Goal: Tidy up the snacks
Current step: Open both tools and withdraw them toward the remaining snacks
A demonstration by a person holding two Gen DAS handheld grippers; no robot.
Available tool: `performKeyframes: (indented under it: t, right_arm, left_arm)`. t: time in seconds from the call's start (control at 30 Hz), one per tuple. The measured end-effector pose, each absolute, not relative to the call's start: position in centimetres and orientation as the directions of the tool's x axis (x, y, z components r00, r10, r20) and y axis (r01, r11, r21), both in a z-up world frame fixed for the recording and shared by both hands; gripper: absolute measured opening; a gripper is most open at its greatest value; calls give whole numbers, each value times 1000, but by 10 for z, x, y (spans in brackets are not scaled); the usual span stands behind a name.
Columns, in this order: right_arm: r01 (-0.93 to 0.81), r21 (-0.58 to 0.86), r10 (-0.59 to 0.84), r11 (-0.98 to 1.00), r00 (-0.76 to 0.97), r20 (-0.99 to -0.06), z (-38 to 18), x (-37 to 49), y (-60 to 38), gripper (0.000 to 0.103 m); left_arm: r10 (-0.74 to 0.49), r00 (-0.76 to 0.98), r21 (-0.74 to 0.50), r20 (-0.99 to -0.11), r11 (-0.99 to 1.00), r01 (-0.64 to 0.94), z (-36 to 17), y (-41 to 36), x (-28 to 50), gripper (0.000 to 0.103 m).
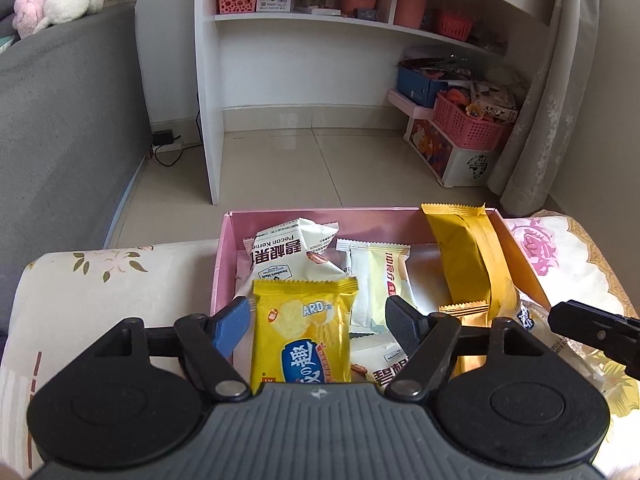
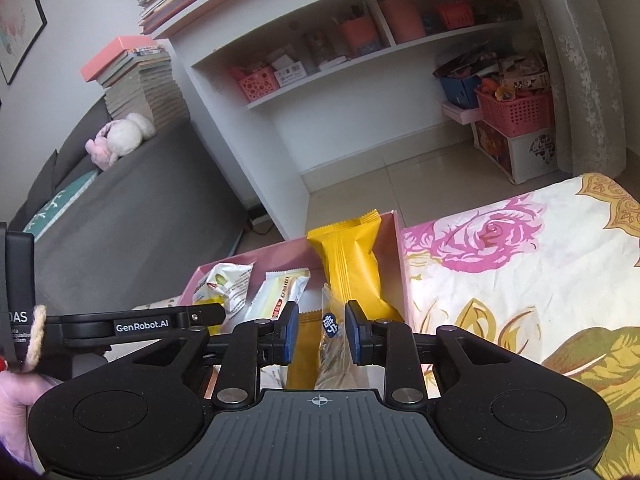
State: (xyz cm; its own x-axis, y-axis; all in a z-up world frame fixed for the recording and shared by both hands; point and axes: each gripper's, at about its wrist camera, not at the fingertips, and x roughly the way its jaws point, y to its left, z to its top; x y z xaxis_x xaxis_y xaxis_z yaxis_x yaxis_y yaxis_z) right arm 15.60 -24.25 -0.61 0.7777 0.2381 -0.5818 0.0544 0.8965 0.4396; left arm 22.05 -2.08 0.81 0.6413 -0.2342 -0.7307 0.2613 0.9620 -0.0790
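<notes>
Shelf unit: white shelf unit [image 1: 304,80] stands on the tiled floor beyond the box, holding pink and orange baskets and pots.
Sofa: grey sofa [image 1: 60,120] at far left, a plush toy [image 1: 60,2] on its back.
Surface: floral cloth [image 2: 520,272] covers the top the box sits on; pink rose print to the box's right.
Box: pink box [image 1: 224,256], open top, long sides running away from the cameras; all the snacks seen lie in it.
Gold packet: long gold packet [image 1: 468,256] leans on the box's right wall, long axis running front to back, crimped far end sticking up over the far rim.
Yellow cracker pack: yellow cracker pack [image 1: 304,332] stands roughly upright at the box's near side, long axis vertical, crimped top edge up, print upside down.
White nut pack: white nut pack [image 1: 292,252] behind it, tilted, near the far left corner.
Pale bar: pale bar wrapper [image 1: 380,284] mid-box, long axis front to back.
Clear packet: clear packet [image 2: 332,344] with a blue round label, on edge, long axis pointing away from the right camera.
Left gripper: left gripper [image 1: 318,322] jaws well apart, either side of the yellow cracker pack, pads clear of it.
Right gripper: right gripper [image 2: 322,330] jaws slightly apart, clear packet between them, small gaps on both sides, not pressing.
</notes>
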Motion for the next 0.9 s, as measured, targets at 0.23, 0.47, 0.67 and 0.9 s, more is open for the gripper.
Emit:
performKeyframes:
  t: [0.23,0.47,0.67,0.9]
  right_arm:
    - [37,426,231,904,797,-558,11,138,-246,41]
    - [3,432,256,902,802,-539,28,114,-246,63]
    - [-22,409,263,912,797,-543,38,94,-242,84]
    - [-85,336,266,938,798,-541,44,79,-232,95]
  left_arm:
    - [-243,661,-76,-710,959,272,19,-19,194,86]
    - [-214,674,-44,-707,964,261,25,-10,167,93]
    - [-232,682,-79,-694,966,248,33,5,138,98]
    - [-204,703,-42,-682,970,241,33,20,105,103]
